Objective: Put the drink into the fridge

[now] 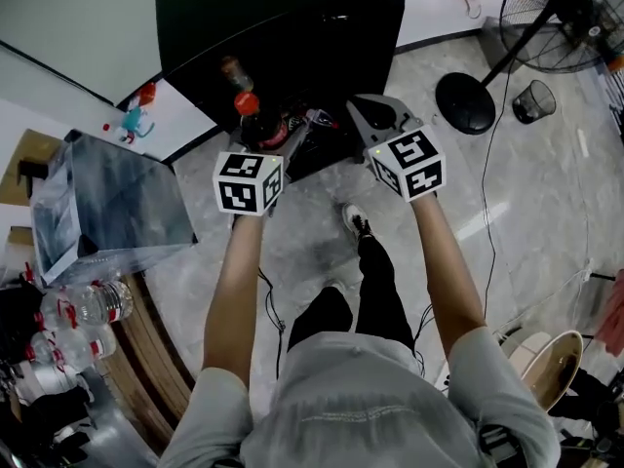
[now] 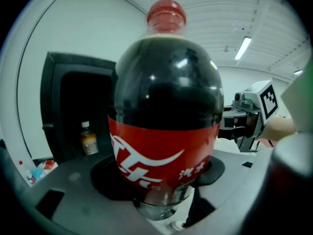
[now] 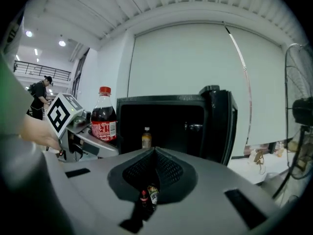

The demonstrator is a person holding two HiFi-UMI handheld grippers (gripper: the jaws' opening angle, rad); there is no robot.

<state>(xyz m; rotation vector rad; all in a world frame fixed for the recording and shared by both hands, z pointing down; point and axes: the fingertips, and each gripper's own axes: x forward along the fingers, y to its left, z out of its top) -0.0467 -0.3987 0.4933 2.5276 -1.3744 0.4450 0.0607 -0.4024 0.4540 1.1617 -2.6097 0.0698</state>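
Note:
A big cola bottle (image 2: 166,111) with a red cap and red label stands upright in my left gripper (image 2: 164,185), whose jaws are shut on its lower body. In the head view the cola bottle (image 1: 259,123) is held just in front of the black fridge (image 1: 283,37), with the left gripper (image 1: 263,142) below it. The fridge (image 3: 161,126) stands open, its door (image 3: 220,126) swung to the right. One small bottle (image 3: 146,138) stands inside. My right gripper (image 3: 155,155) is shut and holds nothing. It hovers beside the left one, facing the fridge opening.
A standing fan (image 1: 565,8) with a round base (image 1: 466,102) and a mesh bin (image 1: 534,100) are at the right. Water bottles (image 1: 83,305) and a grey box (image 1: 102,203) sit at the left. A person (image 3: 39,94) stands far off.

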